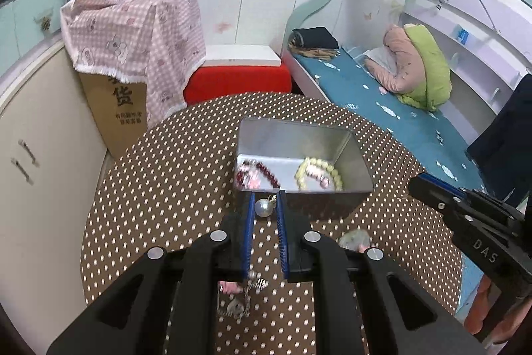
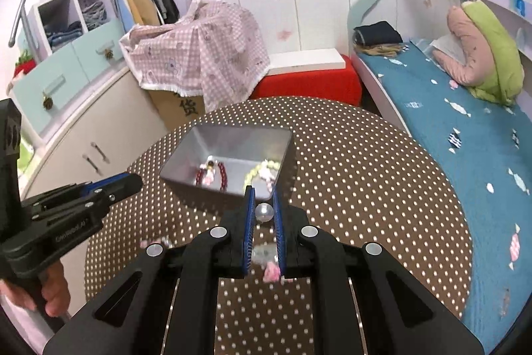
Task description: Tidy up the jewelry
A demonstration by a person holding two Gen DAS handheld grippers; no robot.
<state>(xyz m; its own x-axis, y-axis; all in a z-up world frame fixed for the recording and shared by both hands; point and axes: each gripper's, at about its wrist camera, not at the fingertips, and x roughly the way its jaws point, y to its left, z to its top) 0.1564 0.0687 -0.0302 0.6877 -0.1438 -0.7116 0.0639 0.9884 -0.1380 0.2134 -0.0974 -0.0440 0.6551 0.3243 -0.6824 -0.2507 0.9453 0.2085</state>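
Note:
A silver metal tin (image 1: 332,205) (image 2: 186,185) stands open on the polka-dot round table (image 1: 166,188) (image 2: 365,188). Inside lie a dark red bead bracelet (image 1: 262,170) (image 2: 222,172) and a pale yellow bead bracelet (image 1: 327,170) (image 2: 256,172). My left gripper (image 1: 266,200) is shut on a pearl piece (image 1: 263,207), just before the tin's near wall. My right gripper (image 2: 264,195) is shut on a pearl piece (image 2: 265,211) with a pink charm (image 2: 272,271) hanging below it, at the tin's near right corner. Each gripper shows in the other's view (image 1: 432,192) (image 2: 109,185).
Loose jewelry lies on the table: a pink and silver piece (image 1: 237,295) under my left gripper, another (image 1: 357,238) to its right, and beads (image 2: 159,242) at the left. A red stool (image 1: 239,79), a cardboard box (image 1: 116,108) and a bed (image 2: 449,122) surround the table.

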